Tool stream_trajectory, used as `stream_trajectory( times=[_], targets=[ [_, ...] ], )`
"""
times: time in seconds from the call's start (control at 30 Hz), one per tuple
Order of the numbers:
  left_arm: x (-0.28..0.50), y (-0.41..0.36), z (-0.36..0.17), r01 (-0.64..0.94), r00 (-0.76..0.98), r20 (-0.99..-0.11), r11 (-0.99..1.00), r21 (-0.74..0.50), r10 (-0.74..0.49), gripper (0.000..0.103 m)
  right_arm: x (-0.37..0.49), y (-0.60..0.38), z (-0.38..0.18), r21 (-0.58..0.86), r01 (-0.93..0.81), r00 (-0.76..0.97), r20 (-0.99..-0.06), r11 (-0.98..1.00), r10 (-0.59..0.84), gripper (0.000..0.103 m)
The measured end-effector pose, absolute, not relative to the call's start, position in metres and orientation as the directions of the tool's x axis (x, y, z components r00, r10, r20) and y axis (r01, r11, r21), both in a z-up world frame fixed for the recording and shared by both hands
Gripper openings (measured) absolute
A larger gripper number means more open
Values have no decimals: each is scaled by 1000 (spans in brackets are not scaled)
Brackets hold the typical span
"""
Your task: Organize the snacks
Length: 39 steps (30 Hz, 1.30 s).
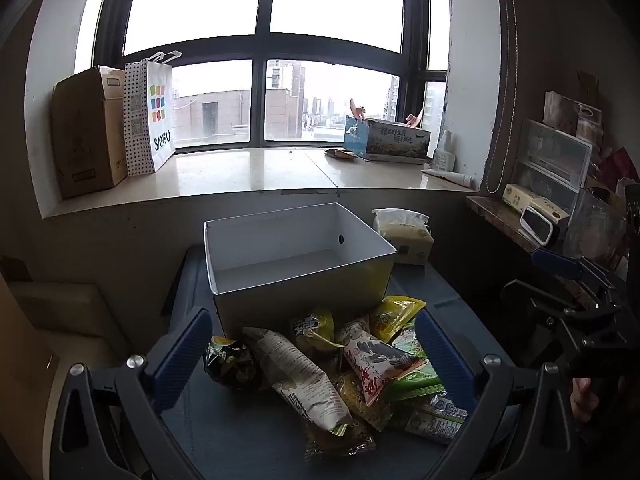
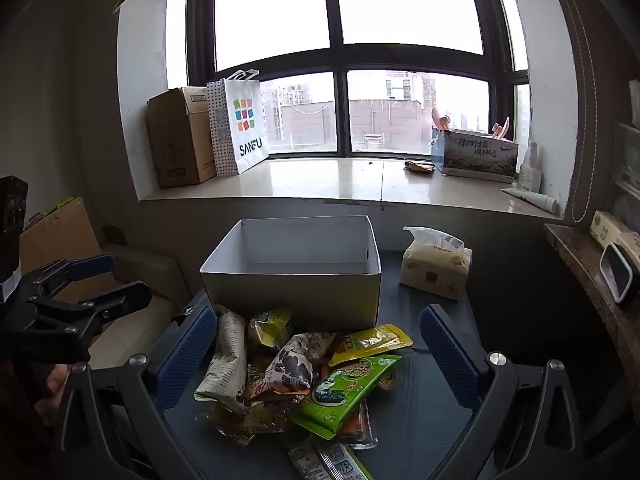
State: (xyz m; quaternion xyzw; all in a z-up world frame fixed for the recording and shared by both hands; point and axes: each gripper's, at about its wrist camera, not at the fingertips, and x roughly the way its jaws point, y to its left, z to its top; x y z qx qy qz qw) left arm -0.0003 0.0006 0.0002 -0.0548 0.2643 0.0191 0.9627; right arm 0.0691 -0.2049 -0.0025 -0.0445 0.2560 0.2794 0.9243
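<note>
A heap of snack packets lies on the dark table point(image 1: 224, 432) in front of an empty white box point(image 1: 280, 232) point(image 2: 292, 288). It includes a long beige packet point(image 1: 300, 376), a yellow pouch point(image 2: 372, 342), a green packet point(image 2: 344, 388) and a white-and-red packet point(image 1: 376, 360). My left gripper point(image 1: 314, 320) hovers over the heap, open wide, its blue pads on either side and touching nothing. My right gripper point(image 2: 319, 313) is likewise open above the heap and holds nothing. Each gripper shows at the edge of the other's view: the right gripper point(image 1: 540, 276) and the left gripper point(image 2: 116, 278).
A tissue pack point(image 2: 436, 268) sits right of the box. On the windowsill point(image 1: 248, 172) stand a cardboard box point(image 1: 88, 132), a SANFU bag point(image 1: 154, 116) and a printed carton point(image 1: 392, 140). A cluttered shelf point(image 1: 520, 216) runs along the right, and a cardboard piece point(image 2: 56, 232) leans at the left.
</note>
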Motion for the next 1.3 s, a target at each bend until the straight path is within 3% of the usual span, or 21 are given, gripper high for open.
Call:
stream_trajectory(
  times=[1.3],
  targets=[
    [-3, -2, -1, -54, 856, -517, 995, -82, 4, 103, 68, -205, -4, 59, -534, 710, -511, 843, 485, 103]
  ],
)
